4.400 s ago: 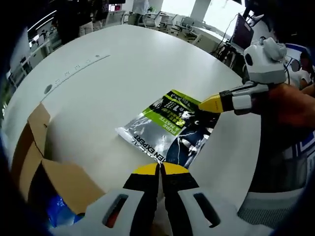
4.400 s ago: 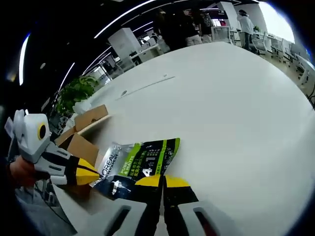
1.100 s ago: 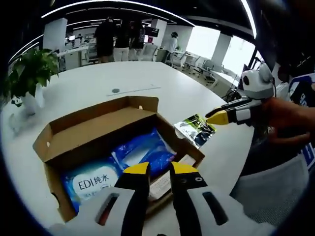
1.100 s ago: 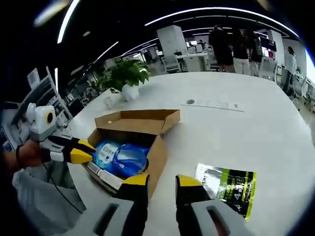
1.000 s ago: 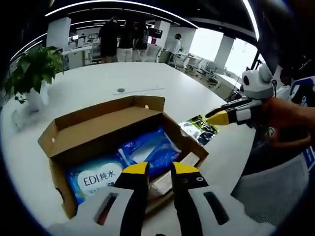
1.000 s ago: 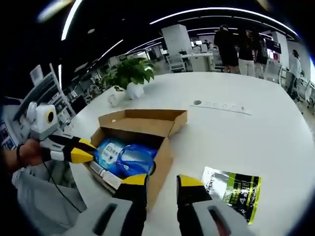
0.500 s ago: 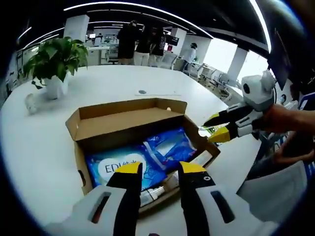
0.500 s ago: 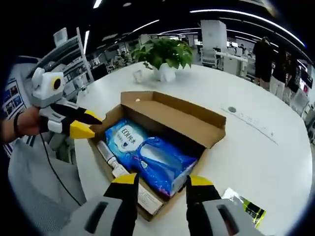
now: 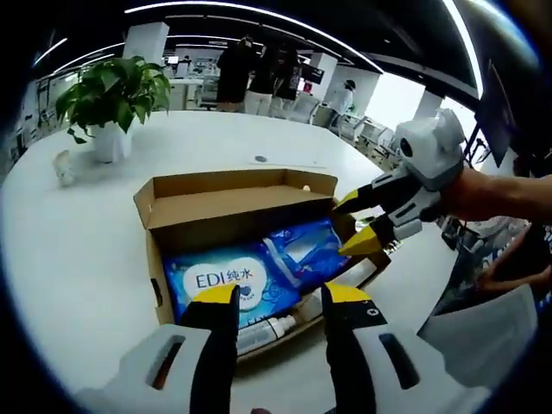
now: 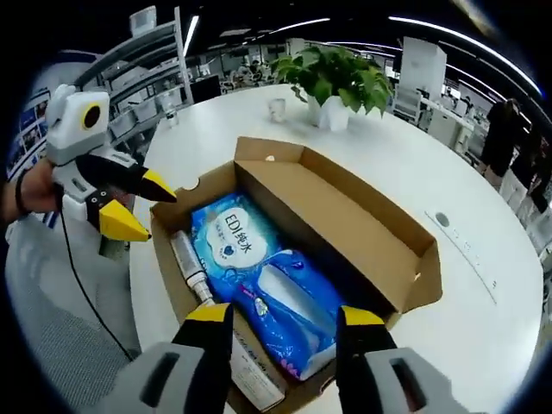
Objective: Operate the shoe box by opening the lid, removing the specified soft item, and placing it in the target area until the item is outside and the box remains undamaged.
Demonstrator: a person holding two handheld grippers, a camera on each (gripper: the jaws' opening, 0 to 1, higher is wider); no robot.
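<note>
The brown cardboard shoe box [image 9: 241, 203] sits in the middle of the left gripper view on a white round table [image 9: 78, 250], its lid folded back. Inside lie a blue soft pack of wipes with a white label [image 9: 226, 280], a darker blue crinkled plastic pack [image 9: 302, 250] beside it, and a slim white tube [image 9: 267, 329] along the near wall.

The left gripper [image 9: 276, 297] holds its yellow-tipped jaws wide apart, empty, at the lower centre, just over the box's near edge. The right gripper [image 10: 280, 321] is likewise spread wide and empty, over the darker pack.

With both grippers closing in from opposite ends, they may clash over the box, or a jaw may catch and tear a cardboard wall. A shallow pinch on slack film could also slip.

The left gripper view takes in a potted green plant [image 9: 112, 95] at upper left and standing people at the top. The right gripper view shows the tube's full length against the lower-left wall.
</note>
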